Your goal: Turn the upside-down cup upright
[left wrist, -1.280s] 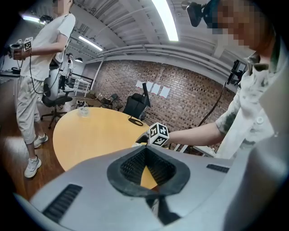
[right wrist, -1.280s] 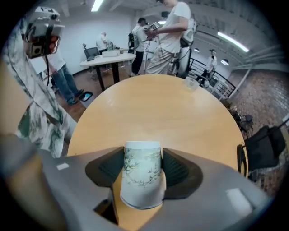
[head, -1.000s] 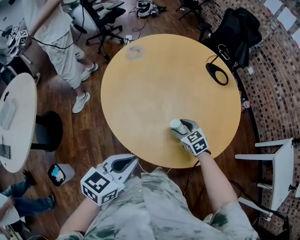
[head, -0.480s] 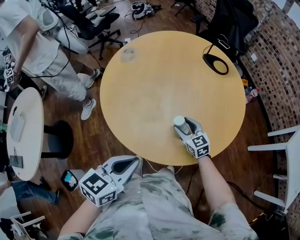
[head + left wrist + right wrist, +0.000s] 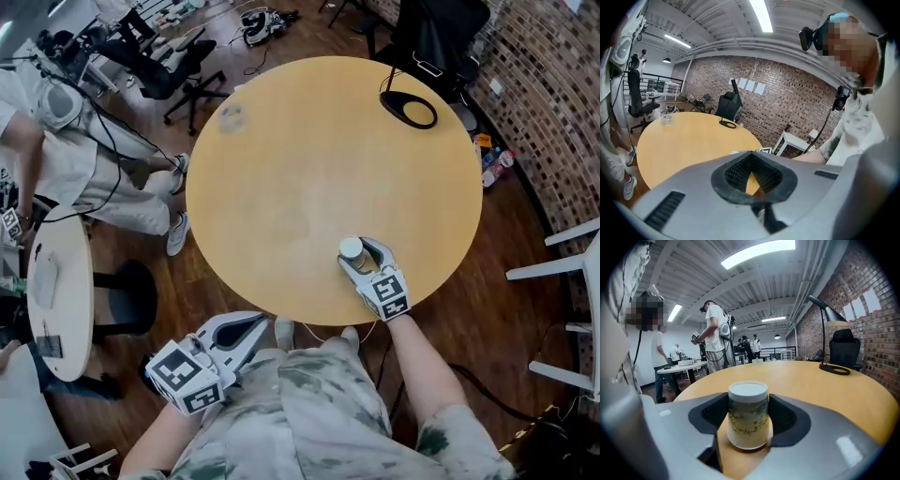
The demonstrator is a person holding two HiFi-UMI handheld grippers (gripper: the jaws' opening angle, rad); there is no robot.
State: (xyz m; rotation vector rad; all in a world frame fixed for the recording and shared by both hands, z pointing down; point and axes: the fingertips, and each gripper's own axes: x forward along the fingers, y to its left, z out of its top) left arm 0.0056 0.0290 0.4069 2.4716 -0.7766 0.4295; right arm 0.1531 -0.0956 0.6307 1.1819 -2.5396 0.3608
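A paper cup (image 5: 352, 249) with a green pattern stands upside down on the round wooden table (image 5: 309, 159), near its front edge. My right gripper (image 5: 360, 256) reaches in from the front, and its dark pads sit against both sides of the cup (image 5: 748, 414). The jaws are opening slightly, with the cup still between them. The cup's white base faces up and its wide rim rests on the tabletop. My left gripper (image 5: 259, 324) hangs off the table's front edge, close to my body. It is shut with nothing in it (image 5: 752, 180).
At the table's far right stands a black lamp base (image 5: 409, 108). A small glass (image 5: 232, 116) stands at the far left. A person (image 5: 66, 141) and office chairs are to the left, a white side table (image 5: 61, 291) lower left, and a white chair (image 5: 581, 262) right.
My right gripper has swung round the cup to point more straight across the table. The cup has stayed upside down on the same spot. My left gripper has drifted slightly left.
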